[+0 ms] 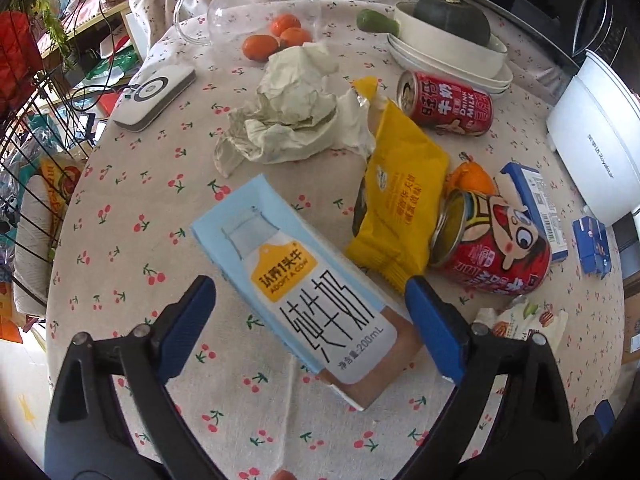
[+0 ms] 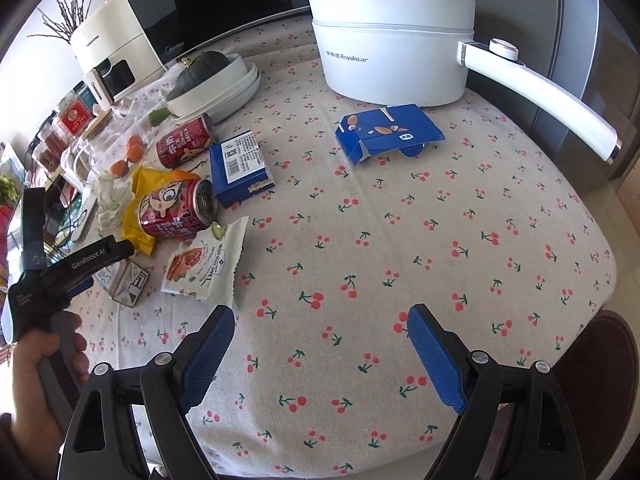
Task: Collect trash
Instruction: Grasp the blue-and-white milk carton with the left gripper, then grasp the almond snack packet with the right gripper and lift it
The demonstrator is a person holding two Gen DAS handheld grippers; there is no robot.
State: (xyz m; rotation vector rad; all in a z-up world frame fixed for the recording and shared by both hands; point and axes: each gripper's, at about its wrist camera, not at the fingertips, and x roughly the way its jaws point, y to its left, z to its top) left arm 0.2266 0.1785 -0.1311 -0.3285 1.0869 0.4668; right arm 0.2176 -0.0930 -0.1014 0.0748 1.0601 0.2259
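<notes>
My left gripper point(image 1: 310, 300) is open, its blue fingers on either side of a light blue milk carton point(image 1: 296, 276) that lies flat on the cherry-print tablecloth point(image 1: 132, 240). The pads stand apart from the carton's sides. Beyond it lie a yellow snack bag point(image 1: 396, 196), crumpled paper point(image 1: 296, 108), two red cans point(image 1: 492, 240) point(image 1: 444, 104) and a white nut wrapper point(image 1: 520, 320). My right gripper point(image 2: 320, 340) is open and empty over bare cloth. In the right wrist view the left gripper point(image 2: 72, 272) is at the far left over the carton point(image 2: 124, 284), beside the nut wrapper point(image 2: 208, 264).
Two blue boxes point(image 2: 240, 168) point(image 2: 388, 132) lie on the table. A white electric pot point(image 2: 392, 40) stands at the back. A stack of white dishes with a squash point(image 1: 452, 40), oranges point(image 1: 276, 36), a glass jug point(image 1: 256, 4) and a white device point(image 1: 156, 96) sit behind the trash.
</notes>
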